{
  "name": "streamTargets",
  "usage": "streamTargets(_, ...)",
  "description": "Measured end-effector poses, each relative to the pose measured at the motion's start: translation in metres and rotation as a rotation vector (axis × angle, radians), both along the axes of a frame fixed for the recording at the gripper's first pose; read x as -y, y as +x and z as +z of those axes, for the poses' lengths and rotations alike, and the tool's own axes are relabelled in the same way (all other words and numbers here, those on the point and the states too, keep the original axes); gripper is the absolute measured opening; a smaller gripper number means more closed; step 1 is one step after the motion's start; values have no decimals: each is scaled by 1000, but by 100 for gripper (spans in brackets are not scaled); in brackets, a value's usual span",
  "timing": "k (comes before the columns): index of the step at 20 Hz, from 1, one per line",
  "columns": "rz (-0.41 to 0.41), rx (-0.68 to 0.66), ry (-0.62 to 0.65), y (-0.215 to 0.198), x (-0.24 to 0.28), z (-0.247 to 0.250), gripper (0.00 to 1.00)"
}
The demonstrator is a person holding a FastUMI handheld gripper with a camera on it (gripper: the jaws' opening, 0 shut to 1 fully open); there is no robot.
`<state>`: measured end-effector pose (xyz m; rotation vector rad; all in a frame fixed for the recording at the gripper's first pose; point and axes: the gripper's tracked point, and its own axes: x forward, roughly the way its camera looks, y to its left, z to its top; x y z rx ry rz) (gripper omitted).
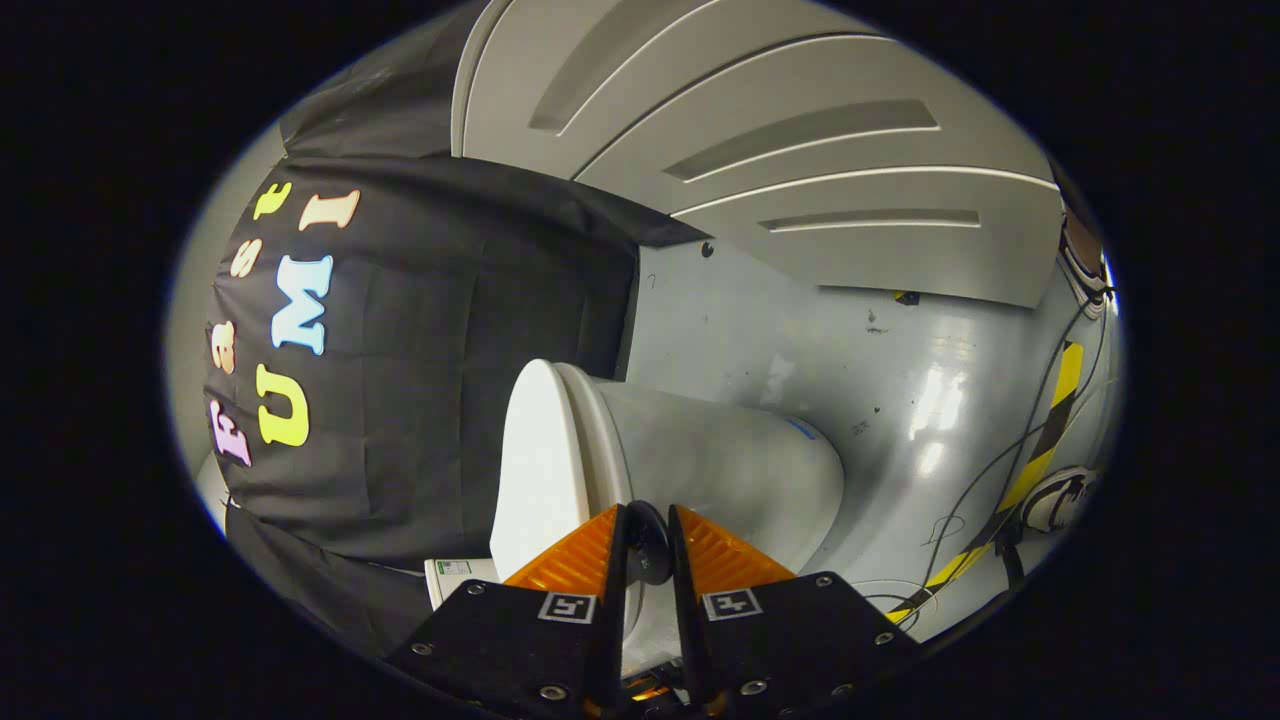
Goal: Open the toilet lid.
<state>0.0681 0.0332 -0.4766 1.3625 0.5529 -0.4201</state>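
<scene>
Looking forward along the gripper, we see the whole view rolled on its side. The largest thing is the pale grey floor, glossy with light reflections, spreading from about twelve o'clock round to four o'clock of the fingers. At one o'clock, beyond the floor, stands a grey panelled wall with long recessed grooves. The black cloth wall hangs at ten o'clock, draped down behind the toilet.

The white toilet lies just ahead of the fingers, at twelve o'clock, its bowl reaching toward one o'clock. The toilet lid sits at eleven o'clock, flat against the seat rim, with only a thin seam between them; we judge it closed.

A yellow-and-black striped tape runs across the floor at three o'clock, with thin dark cables trailing near it.

The gripper has its fingers drawn near together, a narrow gap left between them, and nothing clamped. Their tips seem to meet the edge of the toilet, though we cannot tell whether they touch it.
</scene>
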Motion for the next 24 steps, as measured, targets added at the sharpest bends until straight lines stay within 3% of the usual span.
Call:
streamTargets(5,-19,29,21,-1,3,2,16)
streamTargets(9,-35,61,22,0,4,6,0)
streamTargets(18,88,7,-180,1,6,34,0)
streamTargets(24,89,17,-246,4,7,76,0)
